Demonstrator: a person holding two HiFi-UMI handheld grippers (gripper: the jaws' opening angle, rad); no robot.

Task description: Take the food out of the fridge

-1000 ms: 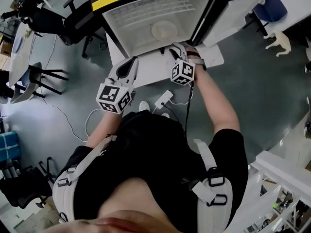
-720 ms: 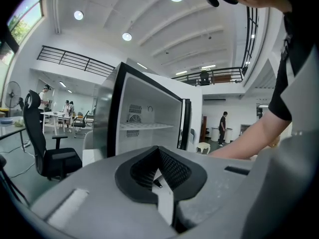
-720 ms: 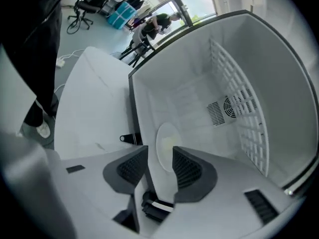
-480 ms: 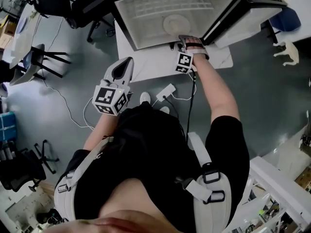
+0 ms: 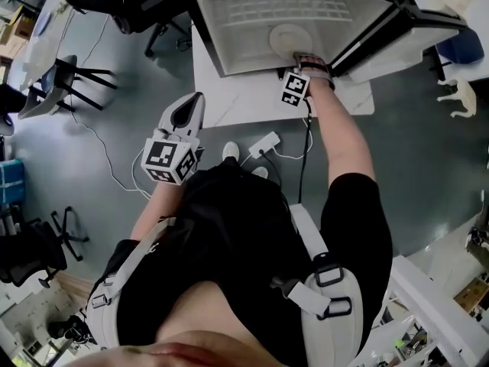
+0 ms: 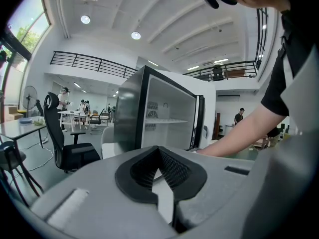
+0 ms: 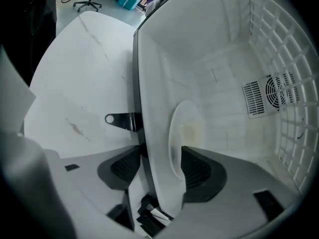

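A small black fridge (image 5: pixel 229 21) stands open on a white table (image 5: pixel 244 102), and its white inside shows. On its floor lies a white plate (image 5: pixel 289 35) with a faint yellowish patch (image 7: pixel 192 130). My right gripper (image 5: pixel 299 58) reaches in at the fridge's front edge. Its jaws are opening, and in the right gripper view the right gripper (image 7: pixel 159 162) straddles the plate's near rim and the fridge's floor edge without pressing on either. My left gripper (image 5: pixel 195 102) hangs left of the fridge, shut and holding nothing. From the left gripper (image 6: pixel 159 151) the fridge (image 6: pixel 164 111) is seen ahead.
The fridge door (image 5: pixel 397 33) swings out to the right. A power strip (image 5: pixel 262 144) and cables lie on the grey floor by the person's feet. Office chairs (image 5: pixel 72 82) stand to the left, and a small white animal figure (image 5: pixel 458 98) to the far right.
My right gripper has moved forward and down into the fridge, up to the plate's rim. The left gripper has drifted a little to the left, away from the fridge.
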